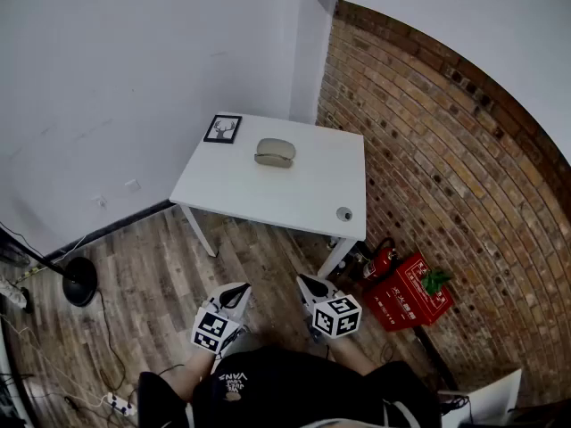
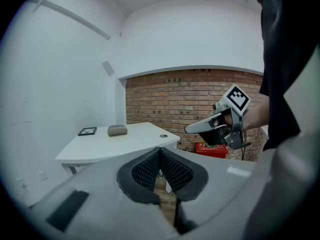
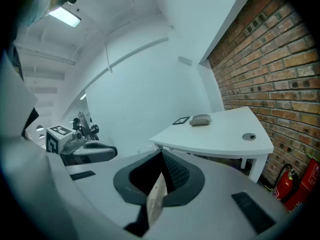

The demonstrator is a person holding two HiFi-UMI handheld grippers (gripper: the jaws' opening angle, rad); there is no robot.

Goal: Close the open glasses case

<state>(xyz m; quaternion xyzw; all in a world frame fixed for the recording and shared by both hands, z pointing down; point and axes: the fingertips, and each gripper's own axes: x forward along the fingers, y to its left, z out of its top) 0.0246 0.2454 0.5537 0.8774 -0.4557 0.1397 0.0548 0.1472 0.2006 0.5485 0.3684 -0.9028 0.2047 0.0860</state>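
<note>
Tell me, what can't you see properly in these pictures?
- Glasses case: too small and far away in all views to tell if it's open or what's inside.
- Fire extinguisher: head view, partly hidden behind the table.
- Person: head view, cut off by the bottom edge.

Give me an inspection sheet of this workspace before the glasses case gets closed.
Surface: white rectangular table, set against the brick wall, mostly bare.
Job's things: grey-beige oval glasses case near the table's far edge; too small to tell how far it is open.
Clutter: black-framed picture at the far left corner; round grommet at the near right corner.
Grippers: left gripper and right gripper both shut and empty, held close to the person, well short of the table.
Cables: black cable and white power strip on the wooden floor.
Surroundings: red fire-extinguisher box by the bricks; black round stand base at left.
</note>
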